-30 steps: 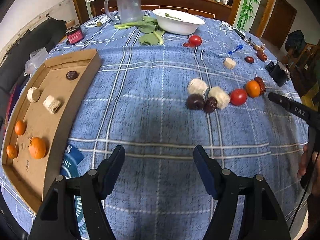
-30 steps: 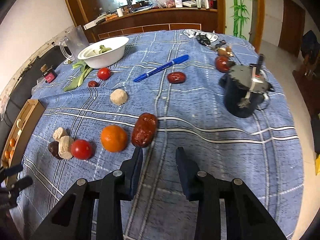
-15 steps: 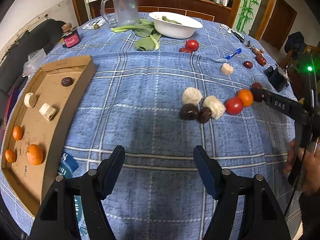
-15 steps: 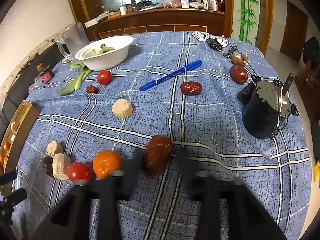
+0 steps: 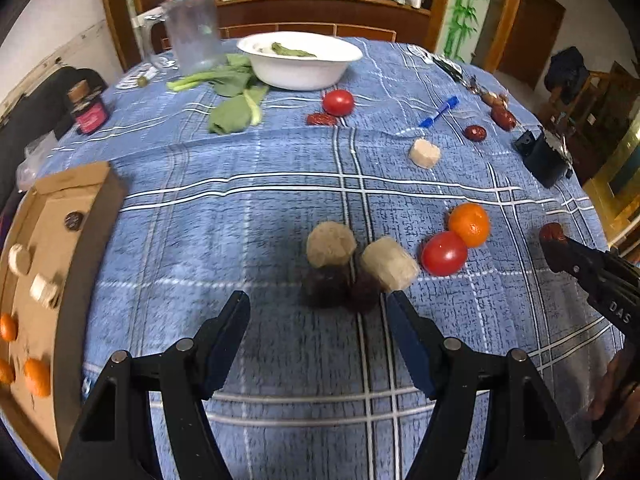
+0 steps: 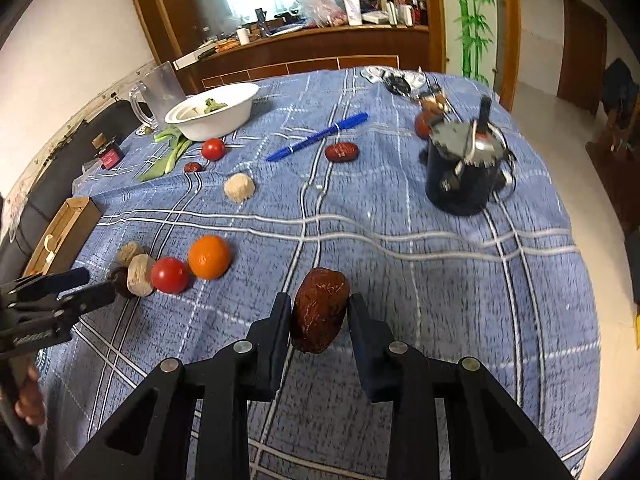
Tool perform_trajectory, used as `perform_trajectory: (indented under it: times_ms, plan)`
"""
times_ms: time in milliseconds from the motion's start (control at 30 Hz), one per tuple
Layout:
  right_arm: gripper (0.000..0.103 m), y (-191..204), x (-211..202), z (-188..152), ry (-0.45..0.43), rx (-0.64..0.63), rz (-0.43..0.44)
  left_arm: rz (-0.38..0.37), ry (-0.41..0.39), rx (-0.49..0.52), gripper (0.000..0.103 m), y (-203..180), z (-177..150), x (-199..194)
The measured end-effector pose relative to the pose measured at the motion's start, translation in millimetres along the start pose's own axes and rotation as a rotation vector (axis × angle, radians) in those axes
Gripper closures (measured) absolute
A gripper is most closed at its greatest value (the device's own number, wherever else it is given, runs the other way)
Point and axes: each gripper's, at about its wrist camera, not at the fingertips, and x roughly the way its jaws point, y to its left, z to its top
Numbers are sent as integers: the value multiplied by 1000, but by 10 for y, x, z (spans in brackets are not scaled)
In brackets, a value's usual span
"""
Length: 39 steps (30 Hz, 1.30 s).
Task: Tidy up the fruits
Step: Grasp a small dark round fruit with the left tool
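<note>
**Red date pinched, cluster waiting**

Wrinkled and reddish-brown, the date (image 6: 319, 312) sits between the fingers of the right gripper (image 6: 318, 316), which are closed on its sides. Whether it has left the blue checked tablecloth (image 6: 420, 280) I cannot tell. From that gripper's view, the orange (image 6: 209, 257) and tomato (image 6: 169, 275) lie touching at about ten o'clock.

The left gripper (image 5: 318, 320) stands with its fingers apart, holding nothing; just past its tips, near twelve o'clock, are two beige lumps (image 5: 331, 244) and two dark fruits (image 5: 327, 286), bunched together.

Risks, as I judge them: the date is oval and gripped across its middle — a tilt or a slack squeeze could let it swivel out and roll. On the left, closing on that tight cluster could catch two pieces at once or knock a neighbour away.

Containers: the cardboard tray (image 5: 86, 200), at nine o'clock in the left view, holds small oranges (image 5: 37, 376), two pale pieces and one dark fruit. The white bowl (image 5: 300, 62) at twelve o'clock holds a bit of green leaf — the clear jug (image 5: 192, 34) beside it looks empty.
</note>
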Motion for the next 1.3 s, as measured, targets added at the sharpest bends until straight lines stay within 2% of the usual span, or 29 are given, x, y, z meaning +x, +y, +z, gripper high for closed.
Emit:
perform_trajectory:
  times_ms: [133,200,233,367,433,467,500,533,633,733,800,867,900,1100,1200,1300]
  plan:
    - [72,-9,16,-2,6,18,11,-28,-3,36,34,-14,36,85]
    - [72,9,19,3,6,15,14,-44,-8,46,50,-1,56,105]
    - [72,26,20,10,4,9,12,-62,-4,55,62,2,59,126]
    - [72,78,34,-5,7,-6,8,-84,-30,78,64,14,-13,83]
    - [72,100,28,-28,11,-10,7,-105,-19,71,65,54,-94,16]
    - [72,114,18,-45,13,-10,7,-121,-1,58,80,100,-148,-14]
    - [72,124,3,-62,12,-12,7,-143,26,44,90,155,-218,-29]
    - [72,130,-13,-77,10,-13,7,-160,52,29,93,212,-290,-32]
    - [72,147,-34,-123,9,-15,5,-160,43,33,93,288,-430,-127]
    - [72,146,2,-130,21,-15,-6,-162,22,13,92,286,-404,-178]
    - [72,126,27,-134,28,-3,-13,-160,2,3,82,263,-337,-193]
    - [72,108,50,-141,40,9,-15,-120,-38,20,62,230,-249,-192]
    - [72,100,53,-144,41,13,-14,-105,-52,31,60,236,-215,-189]
    - [72,80,50,-125,44,24,-9,-56,-14,114,60,230,-66,22]
    - [72,70,51,-117,44,30,-3,-82,-5,128,60,268,-57,113]
    - [72,71,66,-116,46,27,-7,-76,-36,150,65,225,-48,152]
